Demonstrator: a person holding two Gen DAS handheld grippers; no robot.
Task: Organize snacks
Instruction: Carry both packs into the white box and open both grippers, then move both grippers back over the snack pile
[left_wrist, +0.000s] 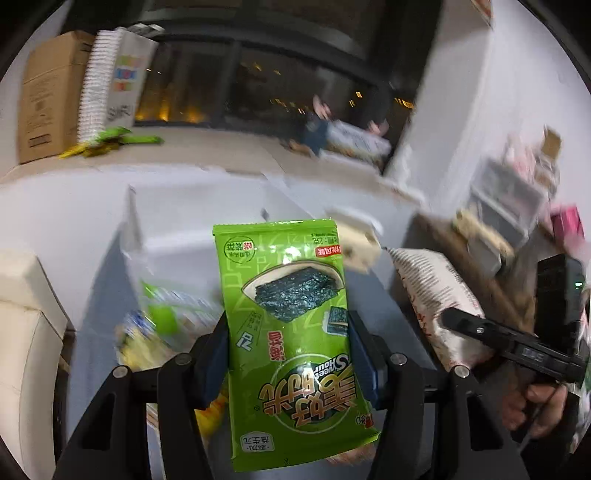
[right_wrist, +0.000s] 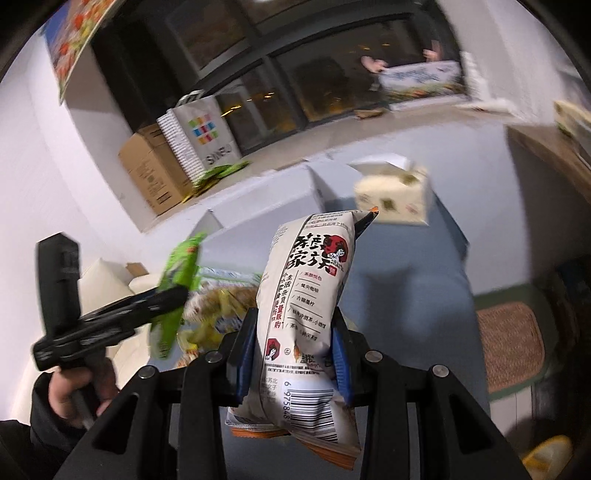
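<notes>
My left gripper (left_wrist: 288, 332) is shut on a green seaweed snack packet (left_wrist: 288, 314) and holds it upright in the air. It also shows in the right wrist view (right_wrist: 177, 284), held by the left gripper (right_wrist: 173, 295). My right gripper (right_wrist: 295, 328) is shut on a white snack bag (right_wrist: 306, 295) with red and black print. That bag also shows in the left wrist view (left_wrist: 439, 295), gripped by the right gripper (left_wrist: 454, 321). Below both lies a blurred pile of snack packets (left_wrist: 162, 325), also in the right wrist view (right_wrist: 218, 306).
A white tissue box (right_wrist: 395, 195) stands on the pale blue surface (right_wrist: 406, 288). A cardboard box (left_wrist: 48, 103), a stack of paper cups (left_wrist: 98, 81) and a white paper bag (right_wrist: 208, 133) stand by the dark window. Shelves (left_wrist: 509, 199) with items are at right. A brown mat (right_wrist: 509, 343) lies on the floor.
</notes>
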